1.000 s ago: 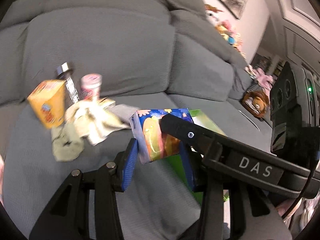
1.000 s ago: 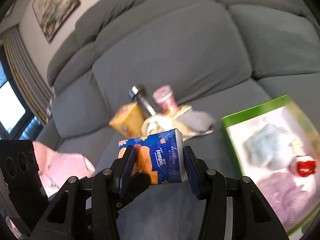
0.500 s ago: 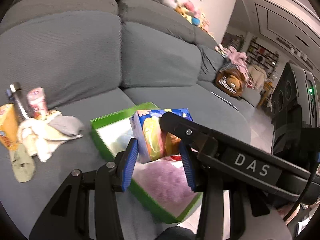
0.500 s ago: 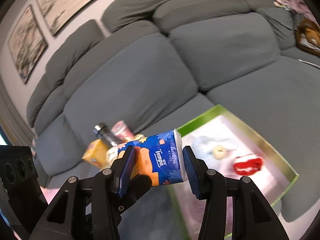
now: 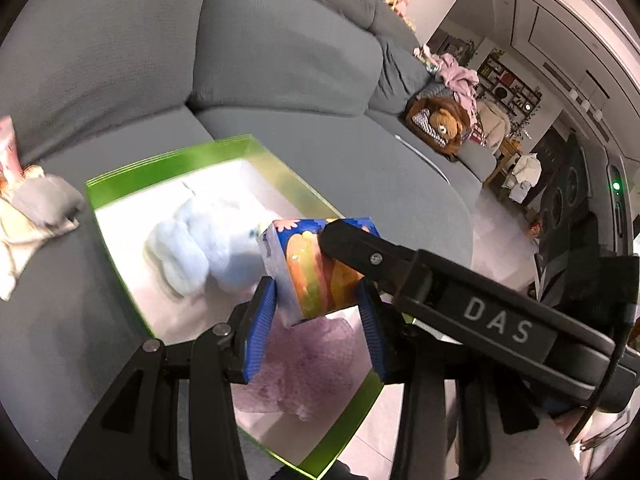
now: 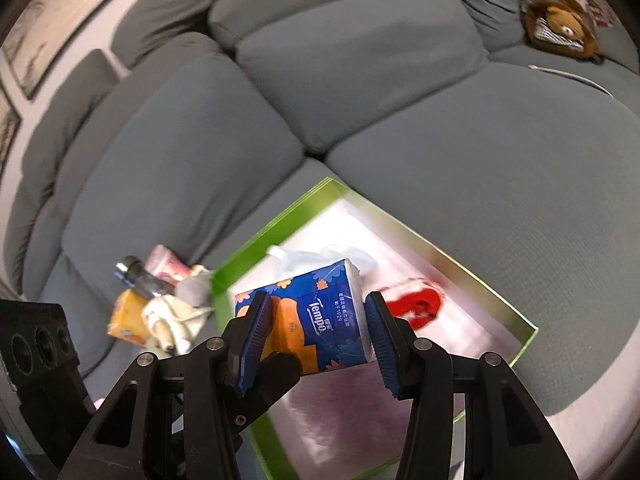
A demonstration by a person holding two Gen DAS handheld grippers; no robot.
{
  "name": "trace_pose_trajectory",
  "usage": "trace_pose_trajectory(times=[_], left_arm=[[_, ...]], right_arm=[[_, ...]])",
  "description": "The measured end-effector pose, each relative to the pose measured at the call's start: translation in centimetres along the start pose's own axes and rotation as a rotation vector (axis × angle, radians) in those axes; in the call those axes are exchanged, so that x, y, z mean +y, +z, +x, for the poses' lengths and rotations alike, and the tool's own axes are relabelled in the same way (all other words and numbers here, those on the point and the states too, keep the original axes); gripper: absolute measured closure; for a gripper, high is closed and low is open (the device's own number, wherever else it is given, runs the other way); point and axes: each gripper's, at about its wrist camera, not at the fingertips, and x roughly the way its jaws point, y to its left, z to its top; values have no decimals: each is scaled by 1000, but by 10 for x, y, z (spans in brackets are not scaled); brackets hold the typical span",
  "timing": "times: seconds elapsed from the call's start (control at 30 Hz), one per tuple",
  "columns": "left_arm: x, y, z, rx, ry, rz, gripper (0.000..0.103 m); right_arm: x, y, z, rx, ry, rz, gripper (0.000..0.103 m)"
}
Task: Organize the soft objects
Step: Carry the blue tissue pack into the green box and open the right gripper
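Both grippers are shut on one blue and orange Tempo tissue pack (image 5: 320, 268), also in the right wrist view (image 6: 316, 320). My left gripper (image 5: 320, 316) squeezes its ends and my right gripper (image 6: 316, 332) squeezes its sides. The pack hangs above a green-rimmed box (image 5: 168, 160), also in the right wrist view (image 6: 280, 220), on the grey sofa seat. Inside the box lie a pale blue plush (image 5: 192, 244), a purple fluffy piece (image 5: 304, 364) and a red soft item (image 6: 420, 304).
Left of the box is a heap: cream and grey cloths (image 6: 184, 308), a yellow carton (image 6: 128, 320), a dark bottle (image 6: 136, 276) and a pink cup (image 6: 164, 260). A brown plush toy (image 5: 440, 120) lies far along the sofa. The sofa's front edge and floor are at right.
Both grippers have carried the tissue pack rightward from above the heap to above the green box. The box now fills the lower middle of both views.
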Motion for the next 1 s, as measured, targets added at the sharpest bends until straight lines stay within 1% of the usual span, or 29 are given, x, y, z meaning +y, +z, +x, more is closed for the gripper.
trace_pose_trajectory(times=[0.17, 0.3, 0.43, 0.5, 0.57, 0.6, 0.63, 0.7, 0.73, 0.77, 0.8, 0.83, 0.9, 0.93, 1.0], left_arm=[[4, -3, 17, 58, -22, -45, 64], [7, -7, 21, 83, -38, -80, 63], [7, -9, 18, 85, -44, -86, 63], [8, -7, 15, 85, -49, -92, 61], [10, -6, 9, 71, -58, -97, 59], [10, -6, 4, 57, -52, -97, 56], [10, -6, 0, 46, -47, -95, 53], [12, -5, -8, 28, -42, -91, 45], [13, -4, -14, 16, -39, -90, 42], [14, -4, -19, 5, -37, -90, 36], [16, -4, -26, -11, -34, -92, 30], [19, -4, -34, -35, -35, -99, 27], [27, -4, -45, -70, -34, -127, 18], [31, -5, -54, -91, -31, -149, 16], [38, -5, -65, -118, -27, -166, 4]], right_arm=[[-9, -1, 15, 52, -60, 19, 52], [-14, -2, 21, 74, -84, 33, 52], [-14, -2, 21, 80, -110, 48, 52], [-15, -1, 18, 72, -110, 51, 52], [-14, -1, 13, 53, -104, 50, 46], [-13, -1, 9, 37, -104, 45, 39], [-11, -1, 6, 21, -103, 39, 35], [-7, 1, 1, -1, -91, 28, 35], [-4, 1, -3, -16, -77, 24, 33], [-2, 1, -7, -34, -64, 20, 30], [1, 1, -9, -51, -53, 17, 24], [4, 1, -14, -79, -34, 12, 19], [9, 1, -21, -113, -11, 1, 16], [12, 1, -25, -131, 4, -4, 16], [18, 2, -30, -152, 24, -14, 15]])
